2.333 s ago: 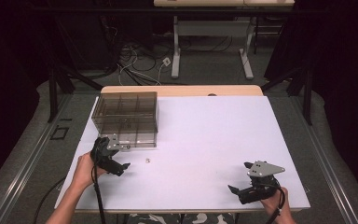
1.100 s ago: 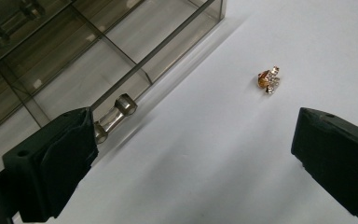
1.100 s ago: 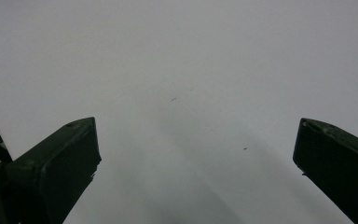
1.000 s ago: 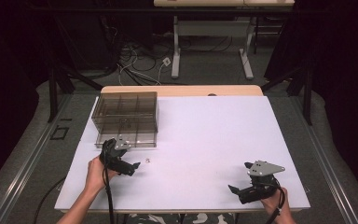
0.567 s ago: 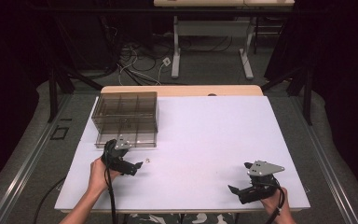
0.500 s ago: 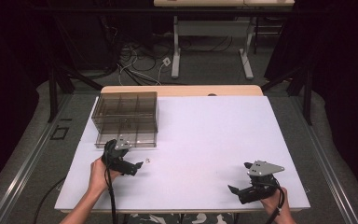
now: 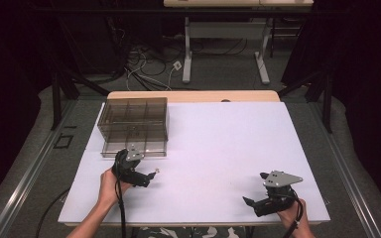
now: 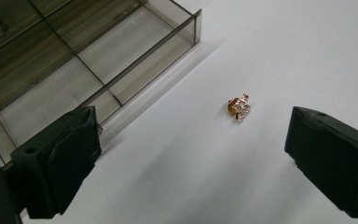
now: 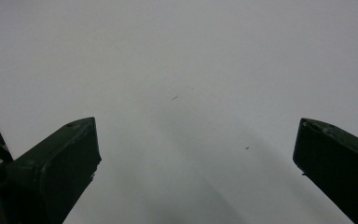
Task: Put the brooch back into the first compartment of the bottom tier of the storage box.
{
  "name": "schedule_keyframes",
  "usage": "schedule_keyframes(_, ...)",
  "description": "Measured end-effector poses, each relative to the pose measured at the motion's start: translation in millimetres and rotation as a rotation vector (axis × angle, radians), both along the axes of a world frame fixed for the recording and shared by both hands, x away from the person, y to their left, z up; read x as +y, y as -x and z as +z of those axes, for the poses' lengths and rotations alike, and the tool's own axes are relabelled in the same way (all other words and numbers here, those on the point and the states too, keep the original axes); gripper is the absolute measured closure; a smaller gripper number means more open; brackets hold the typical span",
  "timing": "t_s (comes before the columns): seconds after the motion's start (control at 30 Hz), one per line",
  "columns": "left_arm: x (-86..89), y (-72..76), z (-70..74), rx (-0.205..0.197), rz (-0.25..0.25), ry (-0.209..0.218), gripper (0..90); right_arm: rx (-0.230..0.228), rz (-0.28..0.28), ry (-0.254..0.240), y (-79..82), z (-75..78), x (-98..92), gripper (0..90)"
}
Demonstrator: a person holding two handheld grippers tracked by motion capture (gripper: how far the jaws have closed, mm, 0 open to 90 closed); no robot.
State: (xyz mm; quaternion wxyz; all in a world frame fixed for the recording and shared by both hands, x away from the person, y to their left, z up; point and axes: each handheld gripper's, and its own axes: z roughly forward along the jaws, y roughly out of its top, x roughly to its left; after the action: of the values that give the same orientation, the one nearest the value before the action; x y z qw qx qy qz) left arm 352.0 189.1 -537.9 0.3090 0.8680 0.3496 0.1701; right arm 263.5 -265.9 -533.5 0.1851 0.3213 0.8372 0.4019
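Left gripper [image 7: 148, 178] advanced since earlier frames, jaws spread wide around small gold-pink jewelled trinket [image 8: 238, 107], not touching. Right gripper [image 7: 250, 202] unmoved, jaws wide apart over white table sheet [image 7: 228, 148].

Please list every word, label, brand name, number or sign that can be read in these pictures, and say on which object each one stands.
There is no readable text.
The white table cover, the smoky clear divided box and the small gold-coloured ornament carry no lettering.
The left gripper and the right gripper, both with jaws wide apart, show no brand or number.
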Motion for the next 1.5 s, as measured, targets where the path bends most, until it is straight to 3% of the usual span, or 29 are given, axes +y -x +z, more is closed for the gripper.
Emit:
schedule_keyframes(0.4,-7.1,2.5,1.6,-0.018,0.002,0.017,20.9,-0.004,0.001,0.003,0.0,0.2,0.4,0.0)
schedule_keyframes(0.53,-9.1,0.1,-2.8,0.015,-0.007,0.052,27.6,-0.006,0.006,0.006,-0.6,0.2,1.4,0.0)
schedule_keyframes(0.7,-13.2,-1.2,-5.3,0.021,-0.022,0.056,35.7,-0.001,-0.001,0.004,0.1,0.2,1.3,0.0)
schedule_keyframes(0.93,-20.6,-3.1,-9.0,0.018,-0.038,0.072,55.3,-0.004,0.003,0.008,-0.5,0.0,1.7,0.0)
schedule_keyframes(1.3,-22.3,-5.6,-17.7,0.056,-0.068,0.064,69.7,-0.001,0.003,0.007,-0.9,-0.2,1.3,0.0)
schedule_keyframes(1.5,-24.4,-4.2,-17.7,0.051,-0.090,0.050,76.5,-0.002,-0.001,0.005,-0.8,-0.3,0.9,0.0)
